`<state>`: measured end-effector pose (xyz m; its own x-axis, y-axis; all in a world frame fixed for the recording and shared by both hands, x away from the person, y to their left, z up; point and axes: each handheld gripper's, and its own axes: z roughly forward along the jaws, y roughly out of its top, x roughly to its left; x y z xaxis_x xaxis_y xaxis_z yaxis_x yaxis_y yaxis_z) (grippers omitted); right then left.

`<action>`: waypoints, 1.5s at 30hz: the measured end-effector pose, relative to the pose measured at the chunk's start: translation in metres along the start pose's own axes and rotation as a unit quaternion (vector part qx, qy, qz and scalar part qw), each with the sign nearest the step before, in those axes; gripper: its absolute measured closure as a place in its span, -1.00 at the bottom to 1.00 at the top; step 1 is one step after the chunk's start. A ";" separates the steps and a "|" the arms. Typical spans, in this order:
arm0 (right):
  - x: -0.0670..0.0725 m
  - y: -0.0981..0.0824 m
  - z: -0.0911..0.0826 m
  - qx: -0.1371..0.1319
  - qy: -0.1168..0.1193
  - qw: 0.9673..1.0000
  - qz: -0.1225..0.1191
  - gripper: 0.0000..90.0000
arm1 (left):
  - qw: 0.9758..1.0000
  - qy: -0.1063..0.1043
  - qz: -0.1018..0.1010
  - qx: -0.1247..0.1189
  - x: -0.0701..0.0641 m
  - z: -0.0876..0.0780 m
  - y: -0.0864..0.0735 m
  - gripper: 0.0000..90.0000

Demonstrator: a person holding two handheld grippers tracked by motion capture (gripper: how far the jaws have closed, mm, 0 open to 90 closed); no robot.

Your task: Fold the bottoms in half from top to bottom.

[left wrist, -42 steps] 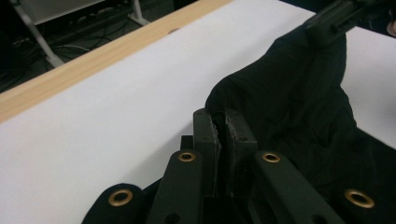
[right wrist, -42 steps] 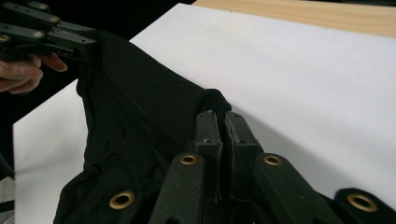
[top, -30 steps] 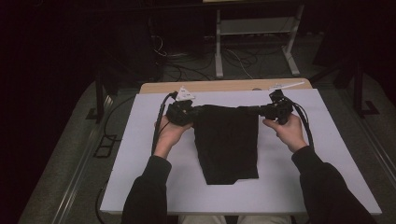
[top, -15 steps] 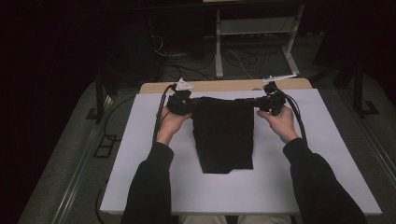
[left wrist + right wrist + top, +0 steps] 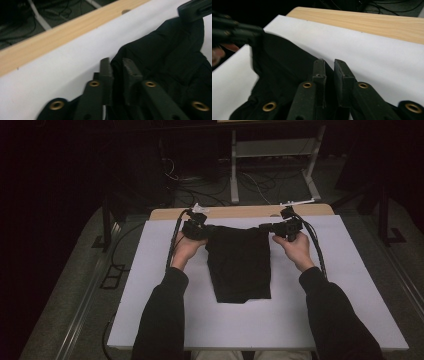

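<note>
At the far edge of the white mat (image 5: 150,285), I have a black garment (image 5: 240,265) stretched between my two tools, its lower part lying flat on the mat toward my side. The left gripper (image 5: 197,230) sits at the garment's far left corner and the right gripper (image 5: 280,227) at its far right corner. In the left gripper view the jaws have just been opening; a narrow gap shows between the pads, with a fold of cloth (image 5: 117,65) still between them. The right gripper view tells the same story: jaws just opened a little, dark fabric (image 5: 287,75) between and under them. Neither pair now looks pressed tight on the cloth.

My worry from here is the let-go. With the pads only slightly parted, a fold could cling to one of them, and lifting away would drag that corner and rumple the top edge. If one side frees before the other, the fabric could skew on the mat. The top edge lies near the mat's far border and the wooden tabletop (image 5: 240,211), so a forward pull could slide it off the white surface.
</note>
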<state>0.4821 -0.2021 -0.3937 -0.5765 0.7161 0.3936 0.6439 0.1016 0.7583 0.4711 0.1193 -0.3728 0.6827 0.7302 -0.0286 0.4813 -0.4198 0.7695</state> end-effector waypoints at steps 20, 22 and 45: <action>0.010 0.002 -0.026 0.003 0.016 1.000 -0.024 -0.64 | 0.996 -0.035 -0.079 -0.036 0.003 -0.018 -0.003 -0.65; 0.012 -0.001 -0.030 0.001 0.015 1.000 -0.027 -0.71 | 0.995 -0.043 -0.082 -0.044 0.002 -0.021 -0.006 -0.72; 0.019 -0.030 -0.073 -0.010 -0.013 0.999 -0.038 -1.00 | 0.993 -0.038 -0.078 -0.074 -0.005 -0.053 -0.043 -1.00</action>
<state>0.4154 -0.2422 -0.3706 -0.6096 0.7249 0.3208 0.5883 0.1425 0.7960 0.4178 0.1623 -0.3725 0.6482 0.7348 -0.1999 0.5033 -0.2164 0.8366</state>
